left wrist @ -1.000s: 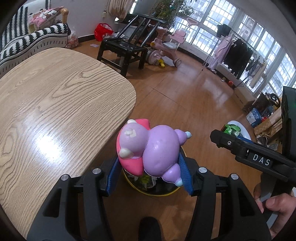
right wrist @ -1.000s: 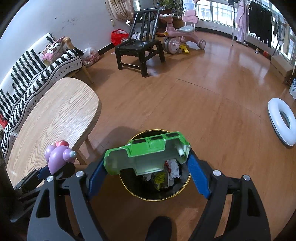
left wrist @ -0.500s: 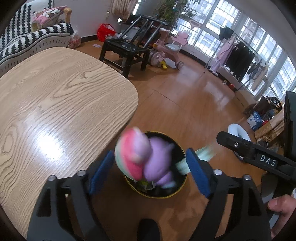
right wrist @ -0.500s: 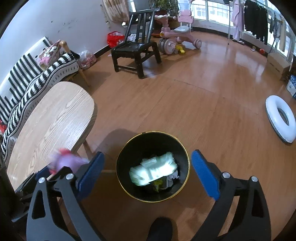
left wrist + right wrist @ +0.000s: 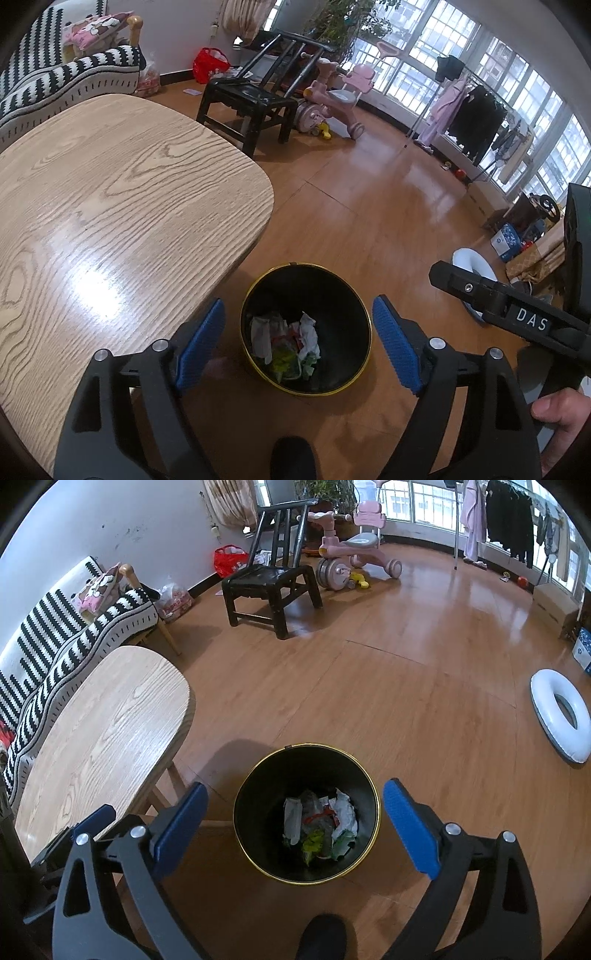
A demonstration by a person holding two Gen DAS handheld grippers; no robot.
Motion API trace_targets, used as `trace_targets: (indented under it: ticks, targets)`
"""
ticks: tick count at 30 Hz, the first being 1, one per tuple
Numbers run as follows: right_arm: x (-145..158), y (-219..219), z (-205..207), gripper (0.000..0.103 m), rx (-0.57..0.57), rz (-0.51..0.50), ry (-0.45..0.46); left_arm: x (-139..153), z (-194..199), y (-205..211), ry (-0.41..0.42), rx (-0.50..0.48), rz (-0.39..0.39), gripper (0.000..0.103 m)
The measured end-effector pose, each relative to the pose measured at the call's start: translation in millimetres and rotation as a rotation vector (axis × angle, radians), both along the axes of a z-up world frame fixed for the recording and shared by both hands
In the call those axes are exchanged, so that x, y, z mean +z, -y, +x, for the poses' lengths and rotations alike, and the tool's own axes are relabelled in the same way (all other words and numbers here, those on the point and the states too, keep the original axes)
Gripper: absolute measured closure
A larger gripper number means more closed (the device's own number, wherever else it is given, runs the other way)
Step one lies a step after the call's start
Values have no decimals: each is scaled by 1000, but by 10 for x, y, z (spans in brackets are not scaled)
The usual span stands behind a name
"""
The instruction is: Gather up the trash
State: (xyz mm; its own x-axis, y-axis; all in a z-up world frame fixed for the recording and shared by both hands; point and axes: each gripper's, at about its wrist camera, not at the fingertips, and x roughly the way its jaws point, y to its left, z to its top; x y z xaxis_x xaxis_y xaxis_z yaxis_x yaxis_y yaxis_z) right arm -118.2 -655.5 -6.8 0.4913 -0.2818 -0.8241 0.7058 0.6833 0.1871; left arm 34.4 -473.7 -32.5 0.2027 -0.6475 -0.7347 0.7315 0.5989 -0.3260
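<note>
A black trash bin [image 5: 341, 295] with a gold rim stands on the wooden floor beside the table; it also shows in the right wrist view [image 5: 258, 801]. Crumpled paper and wrappers [image 5: 286, 341] lie at its bottom, seen also in the right wrist view [image 5: 319, 827]. My left gripper [image 5: 297, 347] is open and empty, held above the bin. My right gripper [image 5: 295, 823] is open and empty, also above the bin; its body shows at the right of the left wrist view [image 5: 509, 314]. The pink-purple toy and green toy are not visible in the bin.
A light wooden table [image 5: 92, 206] lies to the left of the bin. A black chair [image 5: 269, 587], a pink tricycle [image 5: 354, 557], a striped sofa [image 5: 55, 635] and a white swim ring [image 5: 561, 716] stand around the wooden floor.
Both grippers opened. The left one let go of the pink-purple toy and the right one let go of the green toy; both dropped toward the bin and are out of sight now.
</note>
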Motion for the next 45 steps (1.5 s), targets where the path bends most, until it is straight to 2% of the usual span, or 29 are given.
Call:
trace_targets:
  ticks: [6, 12, 18, 23, 28, 33, 39, 45]
  targets:
    - [62, -59, 26, 10, 1, -3, 28, 99, -1, -123, 32, 10, 2, 17]
    - [224, -352, 202, 10, 81, -13, 74, 356, 94, -594, 109, 71, -3, 11]
    - [441, -967, 645, 9, 257, -50, 102, 642, 283, -1508, 218, 211, 33, 10]
    - [612, -1732, 1078, 9, 433, -72, 141, 818, 418, -2566, 288, 411, 74, 9]
    - [715, -2683, 1455, 8, 639, -105, 170, 864, 430, -3815, 262, 659, 106, 9]
    - [717, -3518, 1671, 8, 800, -122, 192, 831, 350, -4751, 242, 829, 157, 9]
    - [672, -4182, 1872, 8, 898, -132, 201, 784, 230, -5470, 237, 955, 204, 9]
    - [563, -4459, 2024, 8, 925, -128, 184, 770, 243, -5700, 232, 1001, 216, 9]
